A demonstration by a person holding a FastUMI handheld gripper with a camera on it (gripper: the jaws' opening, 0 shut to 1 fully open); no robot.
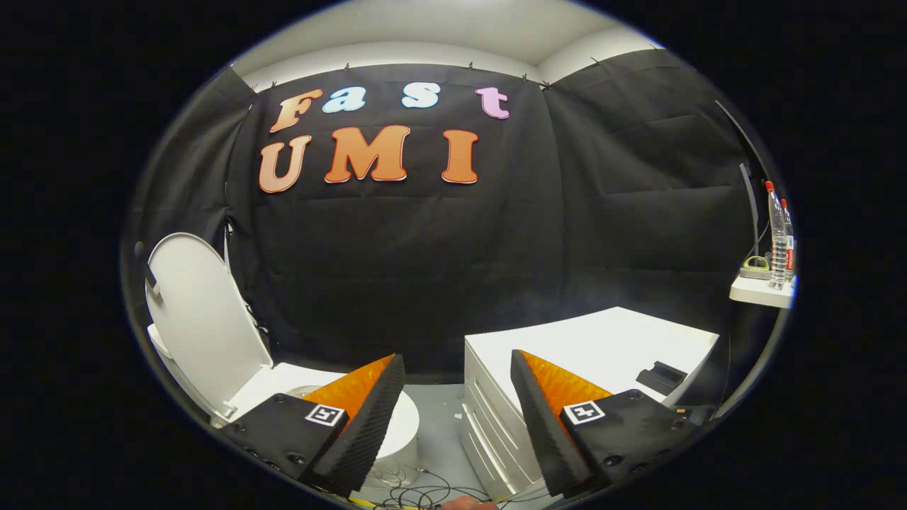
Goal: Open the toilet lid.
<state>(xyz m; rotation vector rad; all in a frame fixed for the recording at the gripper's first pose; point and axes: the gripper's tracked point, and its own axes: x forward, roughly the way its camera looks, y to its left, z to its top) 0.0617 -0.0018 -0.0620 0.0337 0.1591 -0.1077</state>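
Gripper view shows the gripper (457,368) with fingers spread apart and empty, the toilet lid (202,319) standing raised beyond the left finger, a white cabinet (602,340) beyond the right

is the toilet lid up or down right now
Up: the toilet lid stands raised above the toilet bowl. The claw is open, holding nothing.

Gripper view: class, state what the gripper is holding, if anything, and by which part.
Nothing is held. The gripper is open, with only floor and booth wall between its fingers. The toilet lid stands raised, off to the side of the fingers and untouched.
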